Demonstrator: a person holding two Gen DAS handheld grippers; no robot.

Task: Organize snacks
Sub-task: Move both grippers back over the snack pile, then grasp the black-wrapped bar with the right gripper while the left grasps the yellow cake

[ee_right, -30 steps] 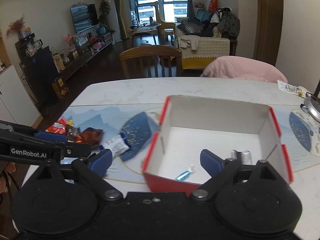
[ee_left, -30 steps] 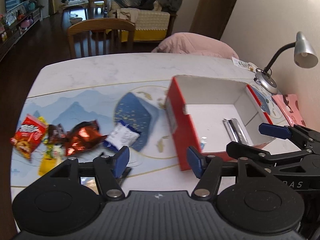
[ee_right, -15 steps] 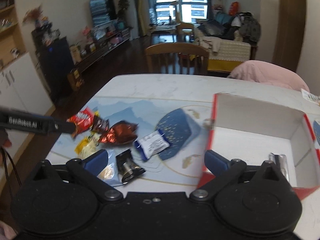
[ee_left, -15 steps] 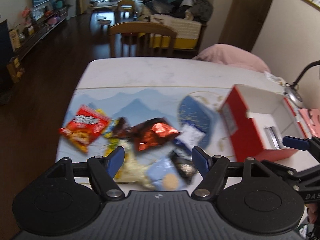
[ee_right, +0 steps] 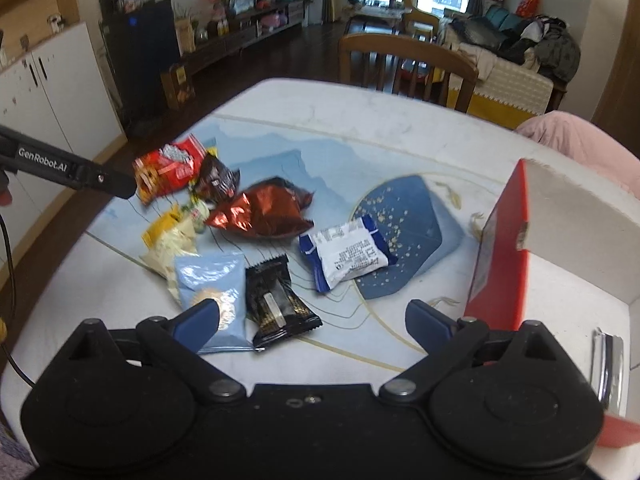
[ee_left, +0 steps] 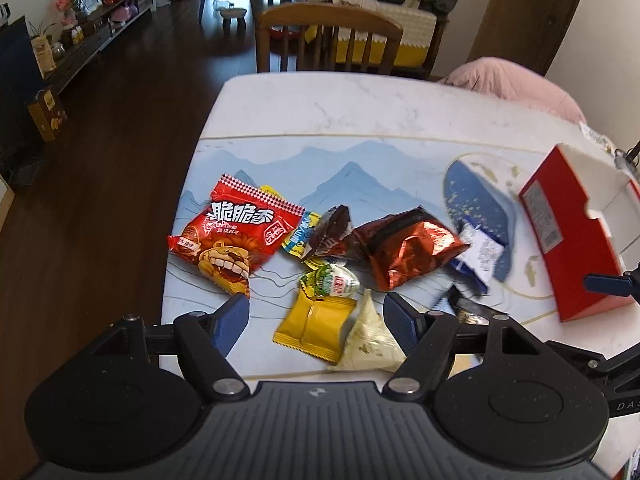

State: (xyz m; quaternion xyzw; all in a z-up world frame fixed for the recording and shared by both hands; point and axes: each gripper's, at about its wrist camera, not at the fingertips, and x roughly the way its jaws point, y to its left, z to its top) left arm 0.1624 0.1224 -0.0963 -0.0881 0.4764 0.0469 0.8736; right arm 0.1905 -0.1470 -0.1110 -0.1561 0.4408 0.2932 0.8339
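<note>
Several snack packets lie on the table's left part. In the left wrist view: a red lion packet [ee_left: 236,236], a shiny red-brown bag [ee_left: 404,248], a yellow packet [ee_left: 316,326], a pale triangular packet [ee_left: 370,340]. My left gripper [ee_left: 316,320] is open and empty, just above the yellow packet. In the right wrist view my right gripper [ee_right: 312,322] is open and empty, above a black packet [ee_right: 278,304] and a light blue packet [ee_right: 212,286]. A white-and-blue packet [ee_right: 346,252] lies beyond. The red box [ee_right: 500,248] stands at the right with a silver packet [ee_right: 608,364] inside.
A wooden chair [ee_left: 328,36] stands at the table's far side. A pink cushion [ee_left: 512,80] lies at the far right. The table's left edge [ee_left: 180,200] drops to the dark floor. The left gripper's arm [ee_right: 68,168] crosses the left of the right wrist view.
Both grippers have swung left, away from the red box and over the heap of snack packets. Both stay open and empty.
</note>
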